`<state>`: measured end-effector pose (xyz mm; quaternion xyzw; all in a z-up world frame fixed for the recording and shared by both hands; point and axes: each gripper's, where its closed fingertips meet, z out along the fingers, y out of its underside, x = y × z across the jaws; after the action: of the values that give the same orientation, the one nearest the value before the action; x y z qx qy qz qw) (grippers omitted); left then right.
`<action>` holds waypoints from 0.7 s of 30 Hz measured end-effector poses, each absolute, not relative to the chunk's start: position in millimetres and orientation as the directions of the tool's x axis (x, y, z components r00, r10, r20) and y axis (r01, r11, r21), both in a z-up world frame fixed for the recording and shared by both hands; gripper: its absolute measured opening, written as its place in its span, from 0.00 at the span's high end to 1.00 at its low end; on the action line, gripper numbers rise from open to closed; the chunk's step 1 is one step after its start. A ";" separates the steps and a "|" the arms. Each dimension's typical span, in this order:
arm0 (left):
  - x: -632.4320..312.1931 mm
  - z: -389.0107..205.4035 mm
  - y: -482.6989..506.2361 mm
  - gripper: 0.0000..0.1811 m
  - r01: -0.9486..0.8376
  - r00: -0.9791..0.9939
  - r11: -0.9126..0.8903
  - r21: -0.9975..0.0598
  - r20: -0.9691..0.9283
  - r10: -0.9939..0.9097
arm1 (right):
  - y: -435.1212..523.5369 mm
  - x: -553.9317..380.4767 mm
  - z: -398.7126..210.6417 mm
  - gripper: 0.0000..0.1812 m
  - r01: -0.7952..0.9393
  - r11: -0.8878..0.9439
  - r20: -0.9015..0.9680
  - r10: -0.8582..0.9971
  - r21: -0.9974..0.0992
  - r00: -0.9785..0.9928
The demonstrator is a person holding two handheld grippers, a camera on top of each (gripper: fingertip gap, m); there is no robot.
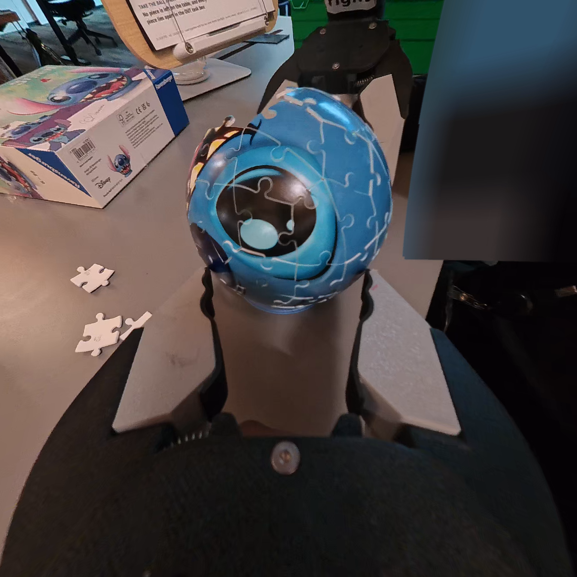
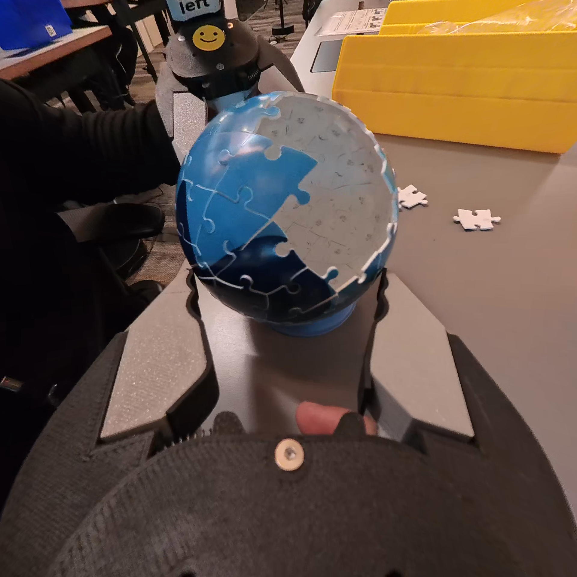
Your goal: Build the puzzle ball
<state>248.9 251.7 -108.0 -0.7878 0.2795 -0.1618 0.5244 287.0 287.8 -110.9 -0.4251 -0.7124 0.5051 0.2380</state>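
Left wrist view: your puzzle ball [image 1: 288,199] sits on its blue stand (grey table), between the spread fingertips of your left gripper [image 1: 287,274]; right gripper [image 2: 285,276] likewise released, flanking it.

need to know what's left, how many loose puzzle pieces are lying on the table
3 in the left wrist view: one farther back, and two side by side nearer, one whole, one partly hidden by the hand-held gripper. More may be hidden.
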 end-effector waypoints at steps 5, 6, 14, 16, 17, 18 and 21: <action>248.1 -109.9 249.7 0.49 -0.266 0.794 -0.275 -0.924 -0.049 -0.606 | 293.0 287.5 -111.6 0.39 0.358 0.150 -0.053 0.865 -0.921 -0.499; 247.9 -110.2 249.9 0.49 -0.265 0.796 -0.267 -0.926 -0.054 -0.603 | 292.6 287.1 -111.2 0.39 0.356 0.153 -0.048 0.866 -0.922 -0.498; 248.7 -103.8 250.0 0.52 -0.326 0.810 -0.165 -0.931 -0.185 -0.557 | 290.9 288.3 -111.3 0.39 0.321 0.248 0.068 0.873 -0.914 -0.483; 248.3 -105.3 251.1 0.52 -0.332 0.812 -0.173 -0.927 -0.188 -0.553 | 291.8 287.9 -111.8 0.39 0.314 0.254 0.079 0.875 -0.915 -0.479; 248.0 -106.1 251.7 0.51 -0.329 0.813 -0.181 -0.927 -0.180 -0.554 | 292.3 287.6 -111.9 0.39 0.315 0.246 0.071 0.875 -0.917 -0.479; 247.8 -106.6 252.3 0.51 -0.324 0.813 -0.188 -0.927 -0.171 -0.556 | 292.7 287.3 -112.3 0.39 0.317 0.235 0.058 0.875 -0.919 -0.481; 248.0 -105.1 252.1 0.52 -0.314 0.811 -0.181 -0.932 -0.164 -0.561 | 293.1 287.2 -114.1 0.39 0.321 0.217 0.033 0.870 -0.922 -0.492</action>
<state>248.0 252.1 -105.1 -0.7609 0.2875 -0.1082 0.5716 287.2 293.1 -114.1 -0.4113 -0.7238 0.4715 0.2908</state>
